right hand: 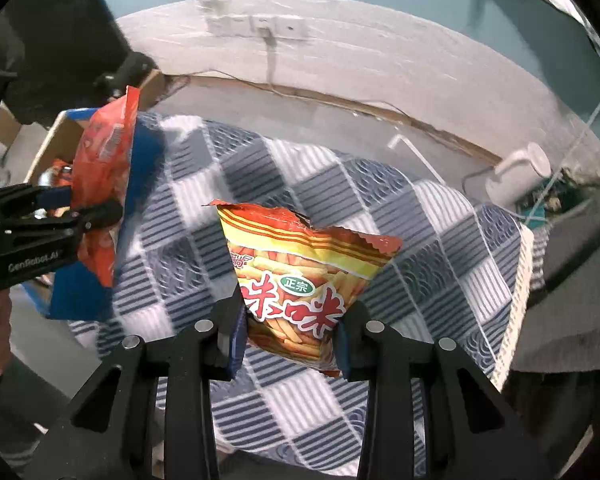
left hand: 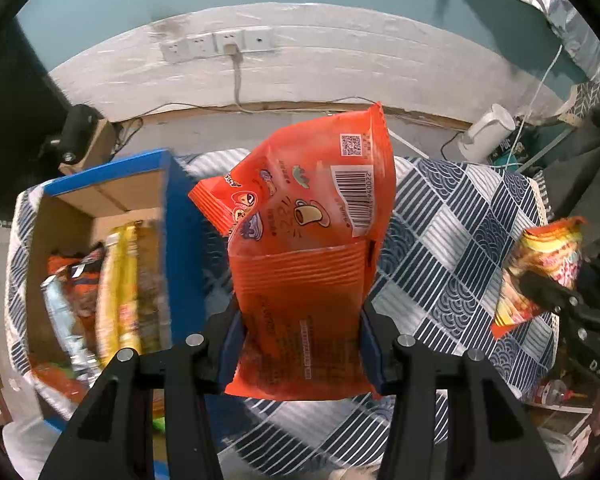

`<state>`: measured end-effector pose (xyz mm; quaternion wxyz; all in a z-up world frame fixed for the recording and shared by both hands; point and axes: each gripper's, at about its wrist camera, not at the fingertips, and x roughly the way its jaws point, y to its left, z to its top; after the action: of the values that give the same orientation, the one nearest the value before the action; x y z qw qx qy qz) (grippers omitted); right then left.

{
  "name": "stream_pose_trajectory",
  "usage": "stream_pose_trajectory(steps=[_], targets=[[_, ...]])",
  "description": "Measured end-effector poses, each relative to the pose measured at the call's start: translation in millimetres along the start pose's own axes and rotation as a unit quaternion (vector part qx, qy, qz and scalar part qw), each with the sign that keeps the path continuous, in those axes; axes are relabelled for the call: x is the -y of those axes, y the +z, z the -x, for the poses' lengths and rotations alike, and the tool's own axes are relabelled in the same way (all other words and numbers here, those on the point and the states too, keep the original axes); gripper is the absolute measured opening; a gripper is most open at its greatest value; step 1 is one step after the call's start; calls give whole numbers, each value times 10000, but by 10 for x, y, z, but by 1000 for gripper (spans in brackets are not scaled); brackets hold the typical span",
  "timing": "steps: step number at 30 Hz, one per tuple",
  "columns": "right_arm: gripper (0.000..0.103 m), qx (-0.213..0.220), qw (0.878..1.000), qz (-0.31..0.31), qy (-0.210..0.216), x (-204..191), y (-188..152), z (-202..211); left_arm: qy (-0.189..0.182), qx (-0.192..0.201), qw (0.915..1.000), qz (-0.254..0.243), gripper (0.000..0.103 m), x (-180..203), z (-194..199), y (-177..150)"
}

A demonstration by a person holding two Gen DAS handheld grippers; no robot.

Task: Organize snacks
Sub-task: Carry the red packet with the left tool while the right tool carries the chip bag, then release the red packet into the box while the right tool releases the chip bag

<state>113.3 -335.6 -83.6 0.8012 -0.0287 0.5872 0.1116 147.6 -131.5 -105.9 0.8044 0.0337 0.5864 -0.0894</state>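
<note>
Snack bags (left hand: 300, 248) (right hand: 300, 280) in both grippers' jaws

The right gripper (right hand: 290, 332) clamps a yellow-and-red snack bag (right hand: 300, 276) by its lower end, its torn top upright above a blue-and-white checked cloth (right hand: 400, 216). At far left, the left gripper (right hand: 80, 206) grips an orange snack bag (right hand: 106, 160) beside a blue cardboard box (right hand: 144, 152). A white kettle (right hand: 516, 176) stands far right by the wall.
</note>
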Motion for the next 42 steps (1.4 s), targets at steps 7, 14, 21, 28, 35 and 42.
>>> stream_pose_trajectory(steps=[7,14,21,28,35,42], targets=[[34,86,9988,367,302,-635,269,78,188,145,9997,96,51,-602,347,-135],[34,54,9957,756,524,-1306,540,34,361,165,9982,444,51,-1228,467,-233],[34,-133,9919,1037,716,-1918,754,-132,511,128,9962,687,52,-1717,445,-337],[34,-355,9891,1146,849,-2307,911,-341,506,118,9947,888,52,-2040,324,-434],[34,-492,9869,1265,867,-2563,959,-477,357,108,9930,1121,54,-2175,275,-471],[37,-422,9870,1233,939,-2613,977,-405,158,-77,9911,1318,68,-2208,259,-543]])
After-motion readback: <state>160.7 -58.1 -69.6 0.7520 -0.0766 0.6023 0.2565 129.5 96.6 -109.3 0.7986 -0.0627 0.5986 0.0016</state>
